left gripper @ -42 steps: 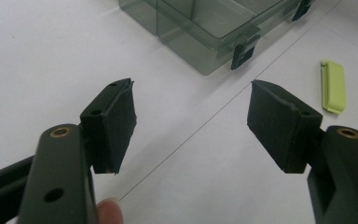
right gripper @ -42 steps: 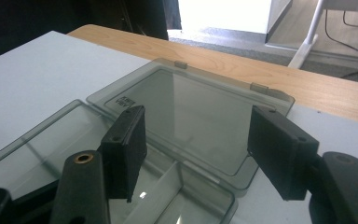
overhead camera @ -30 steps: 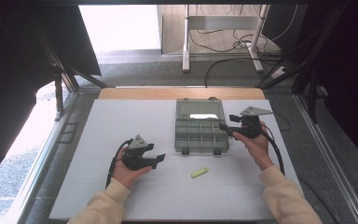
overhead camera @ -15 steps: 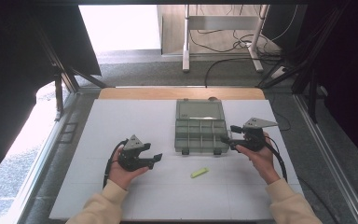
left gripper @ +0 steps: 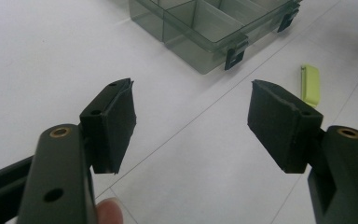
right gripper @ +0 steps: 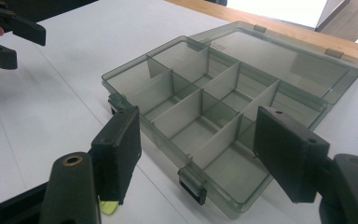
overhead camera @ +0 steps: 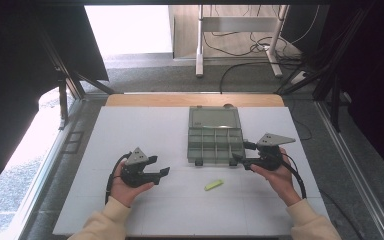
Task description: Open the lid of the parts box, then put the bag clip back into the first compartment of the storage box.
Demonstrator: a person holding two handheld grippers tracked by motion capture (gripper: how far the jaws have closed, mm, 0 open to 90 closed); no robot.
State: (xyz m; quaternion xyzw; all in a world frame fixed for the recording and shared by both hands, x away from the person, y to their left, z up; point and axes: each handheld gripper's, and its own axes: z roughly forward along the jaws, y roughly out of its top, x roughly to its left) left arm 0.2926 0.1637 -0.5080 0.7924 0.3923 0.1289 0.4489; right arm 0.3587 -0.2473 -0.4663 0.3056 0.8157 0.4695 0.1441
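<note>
Right gripper (overhead camera: 239,152) has drawn back toward 6 o'clock, jaws apart, empty, level, at the open organizer box's (overhead camera: 215,134) 4 o'clock corner. Left gripper (overhead camera: 161,167) apart, resting at 8 o'clock. White surface (overhead camera: 130,130); grey floor beyond.

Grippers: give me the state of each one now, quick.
Left gripper: open, nothing between its black jaws.
Right gripper: open, holding nothing, beside the open smoky clear plastic compartment box.

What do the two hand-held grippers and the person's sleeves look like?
Both the left hand-held gripper and the right hand-held gripper are black, with flat rectangular pads, a grey three-cornered plate on top and a black trailing cable. The sleeves are cream-coloured.
</note>
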